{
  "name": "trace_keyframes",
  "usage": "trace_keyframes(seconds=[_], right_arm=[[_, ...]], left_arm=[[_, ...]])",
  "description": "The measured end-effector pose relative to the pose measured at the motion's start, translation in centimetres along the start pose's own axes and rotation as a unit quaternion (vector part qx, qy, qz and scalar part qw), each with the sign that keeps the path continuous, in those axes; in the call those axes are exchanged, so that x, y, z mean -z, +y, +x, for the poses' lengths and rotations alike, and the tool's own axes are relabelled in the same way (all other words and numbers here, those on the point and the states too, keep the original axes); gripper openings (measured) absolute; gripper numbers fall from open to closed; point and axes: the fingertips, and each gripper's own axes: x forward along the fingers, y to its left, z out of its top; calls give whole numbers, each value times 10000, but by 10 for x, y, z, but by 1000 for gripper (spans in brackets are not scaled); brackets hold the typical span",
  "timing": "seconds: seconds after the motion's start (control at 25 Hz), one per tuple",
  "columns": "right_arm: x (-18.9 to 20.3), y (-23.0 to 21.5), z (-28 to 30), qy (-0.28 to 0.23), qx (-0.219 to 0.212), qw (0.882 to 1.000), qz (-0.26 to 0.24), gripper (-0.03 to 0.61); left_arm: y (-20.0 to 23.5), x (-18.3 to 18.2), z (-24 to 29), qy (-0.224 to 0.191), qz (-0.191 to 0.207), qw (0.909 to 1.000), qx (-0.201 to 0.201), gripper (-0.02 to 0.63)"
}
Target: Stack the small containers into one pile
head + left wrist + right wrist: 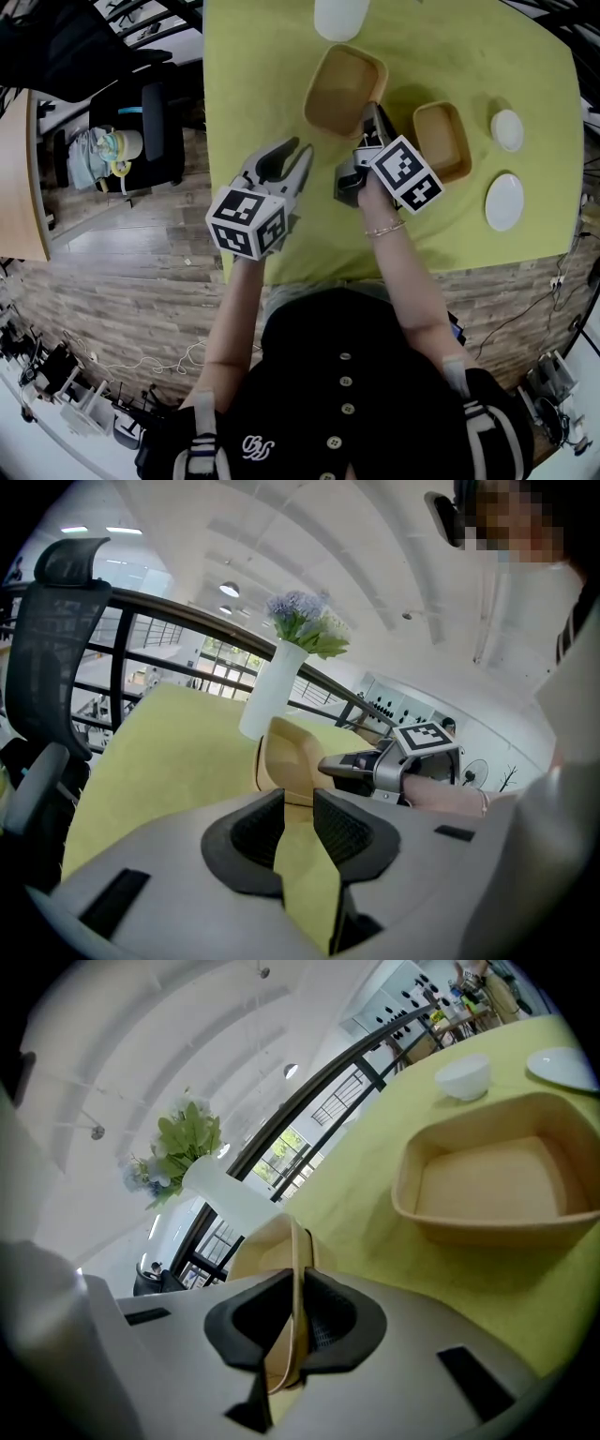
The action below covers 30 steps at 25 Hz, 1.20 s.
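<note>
Containers lie apart on the yellow-green tablecloth [253,84]: the larger container [342,89] at far centre, the smaller container [442,141] to its right. The right gripper [375,114] clamps the larger container's near-right wall. The left gripper [294,152], near-left of it, has its jaws apart and empty. A white vase [339,17] stands beyond.

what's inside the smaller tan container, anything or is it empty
Empty: the right gripper view looks into the smaller tan container and shows only its bare bottom, and the head view shows the same.
</note>
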Motion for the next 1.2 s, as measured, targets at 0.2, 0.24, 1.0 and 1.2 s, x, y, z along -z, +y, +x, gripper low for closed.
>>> trace_keyframes(seconds=[0.2, 0.24, 1.0, 1.2], right_arm=[[0, -2, 1, -56, 115, 9999, 35, 34], [0, -2, 1, -65, 127, 9999, 39, 36], [-22, -11, -25, -30, -184, 9976, -660, 121], [-36, -3, -45, -35, -503, 9900, -1320, 114]], left_arm=[[0, 1, 1, 18, -16, 10000, -4, 92], [0, 2, 1, 26, -19, 10000, -4, 93], [-18, 8, 4, 40, 23, 10000, 59, 100], [-32, 10, 4, 32, 119, 9999, 112, 100]])
